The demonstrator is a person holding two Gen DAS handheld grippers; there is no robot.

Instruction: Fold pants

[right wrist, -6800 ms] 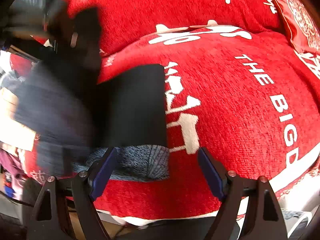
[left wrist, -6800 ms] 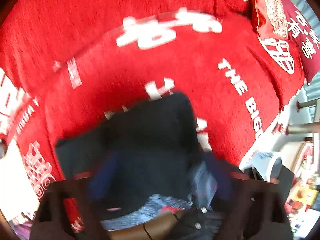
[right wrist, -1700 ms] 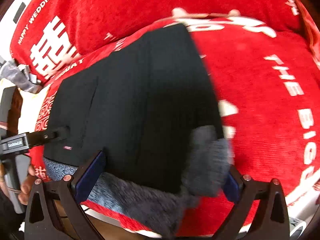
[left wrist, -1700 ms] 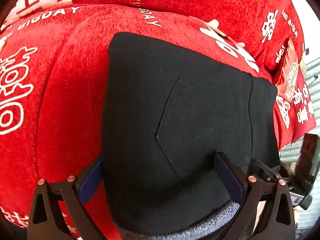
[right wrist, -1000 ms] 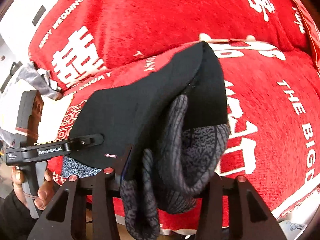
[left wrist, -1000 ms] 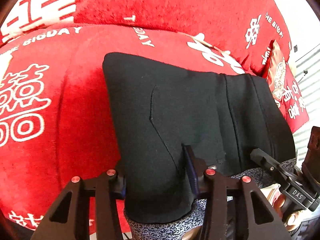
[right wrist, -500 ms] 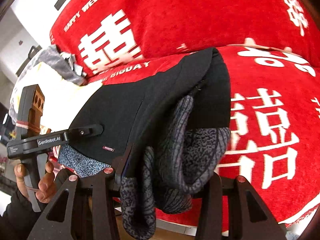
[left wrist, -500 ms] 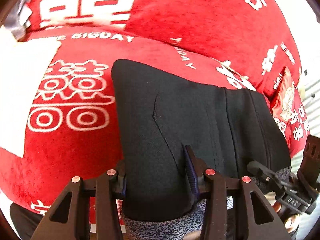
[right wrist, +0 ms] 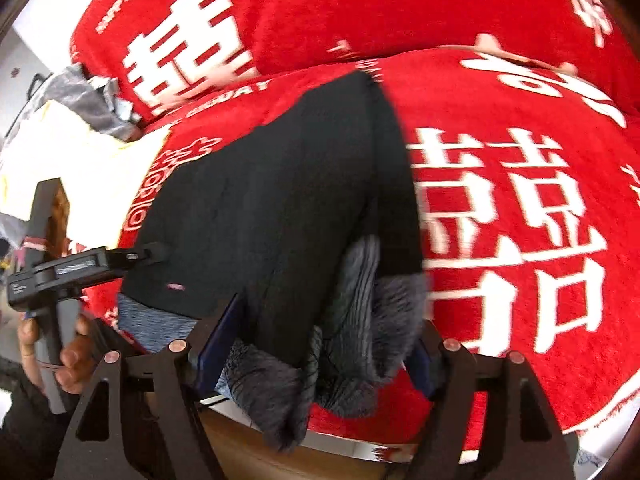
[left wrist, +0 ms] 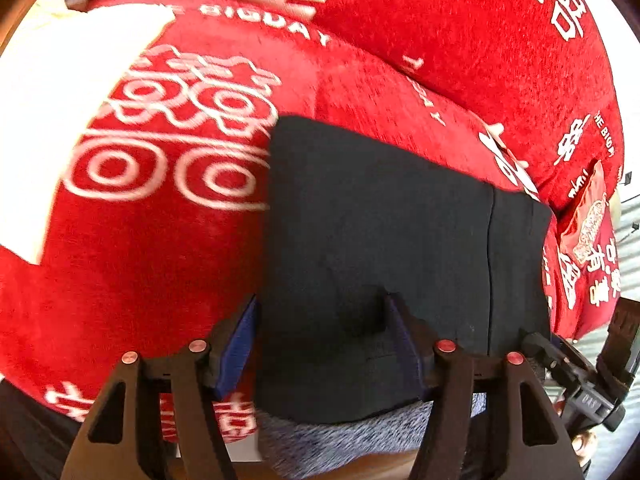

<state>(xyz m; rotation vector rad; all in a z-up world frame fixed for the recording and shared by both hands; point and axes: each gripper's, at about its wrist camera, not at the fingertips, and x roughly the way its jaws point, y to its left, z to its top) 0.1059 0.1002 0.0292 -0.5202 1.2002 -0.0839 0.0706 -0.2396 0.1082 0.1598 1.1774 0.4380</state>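
Note:
The black pants point(left wrist: 376, 232) with grey fleece lining lie folded on the red sofa seat point(left wrist: 168, 264); they also show in the right wrist view point(right wrist: 280, 200). My left gripper point(left wrist: 320, 340) stands over the near left corner of the pants with its jaws partly apart, the fabric between them. My right gripper point(right wrist: 324, 344) stands at the near right corner, its jaws partly apart around the bunched black cloth and grey lining point(right wrist: 360, 320). The left gripper also shows in the right wrist view point(right wrist: 132, 258), touching the pants' left edge.
The sofa has a red cover with white lettering and a red backrest point(left wrist: 440, 20). A white cloth point(left wrist: 52, 100) lies at the left of the seat. A red cushion point(left wrist: 592, 240) stands at the right. The sofa's front edge point(right wrist: 360, 444) is just below the grippers.
Both grippers were shut on the near edge of the pants half a second ago; their jaws now stand wider apart. The pants have settled flatter on the seat and both cameras have come closer.

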